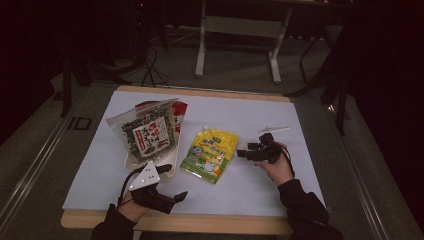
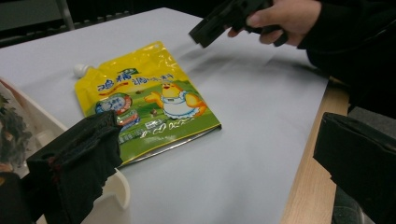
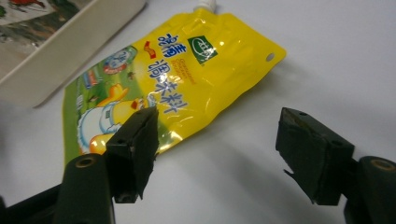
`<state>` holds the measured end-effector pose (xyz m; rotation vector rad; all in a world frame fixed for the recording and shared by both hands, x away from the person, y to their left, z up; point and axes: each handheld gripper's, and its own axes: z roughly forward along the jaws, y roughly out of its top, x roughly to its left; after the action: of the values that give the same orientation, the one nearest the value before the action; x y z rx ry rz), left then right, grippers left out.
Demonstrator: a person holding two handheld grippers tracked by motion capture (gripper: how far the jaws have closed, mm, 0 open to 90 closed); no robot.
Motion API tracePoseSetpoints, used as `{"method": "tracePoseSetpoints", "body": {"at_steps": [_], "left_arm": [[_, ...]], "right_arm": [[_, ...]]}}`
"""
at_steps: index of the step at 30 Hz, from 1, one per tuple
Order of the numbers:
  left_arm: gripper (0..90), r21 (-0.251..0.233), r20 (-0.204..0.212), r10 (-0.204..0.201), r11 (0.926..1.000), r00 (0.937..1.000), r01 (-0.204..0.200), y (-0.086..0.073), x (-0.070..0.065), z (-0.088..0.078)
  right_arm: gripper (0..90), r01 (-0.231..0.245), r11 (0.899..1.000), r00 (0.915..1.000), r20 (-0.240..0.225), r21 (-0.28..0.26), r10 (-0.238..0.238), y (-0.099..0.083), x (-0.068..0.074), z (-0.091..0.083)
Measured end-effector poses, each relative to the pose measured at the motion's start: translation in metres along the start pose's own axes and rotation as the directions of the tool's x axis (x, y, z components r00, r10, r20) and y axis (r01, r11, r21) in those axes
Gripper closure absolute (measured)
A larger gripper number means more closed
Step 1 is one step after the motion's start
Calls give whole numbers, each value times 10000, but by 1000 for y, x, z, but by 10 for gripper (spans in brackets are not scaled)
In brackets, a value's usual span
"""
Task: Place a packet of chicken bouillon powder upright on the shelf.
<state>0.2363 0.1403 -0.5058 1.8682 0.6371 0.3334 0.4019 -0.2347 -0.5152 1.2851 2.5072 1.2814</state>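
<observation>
Pouch: the yellow pouch [image 1: 210,155] lies flat on the white sheet [image 1: 260,185], just right of the tray [image 1: 131,162] with the seaweed bag [image 1: 146,131].
Right gripper: your right gripper [image 1: 247,151] sits just right of the pouch, jaws apart, nothing between them.
Left gripper: your left gripper [image 1: 172,182] rests by the tray's near end, jaws wide apart and empty.

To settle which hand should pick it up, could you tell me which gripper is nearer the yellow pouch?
Right. The right gripper sits just beside the pouch, jaws open toward its edge; the left gripper is below its lower corner, slightly farther off.
</observation>
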Motion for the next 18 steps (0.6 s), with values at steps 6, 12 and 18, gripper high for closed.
{"method": "tracePoseSetpoints", "body": {"at_steps": [6,12,18], "left_arm": [[20,30,39,96,9999,9999,-96,0,-1,1],[20,102,78,76,9999,9999,-77,-2,-1,2],[20,113,114,18,9999,9999,-19,-3,0,3]], "right_arm": [[334,-474,9985,9989,-21,255,475,6,-8,22],[366,-650,9966,9979,-20,503,652,8,-14,36],[413,-662,9948,9975,-180,776,678,10,-14,47]]}}
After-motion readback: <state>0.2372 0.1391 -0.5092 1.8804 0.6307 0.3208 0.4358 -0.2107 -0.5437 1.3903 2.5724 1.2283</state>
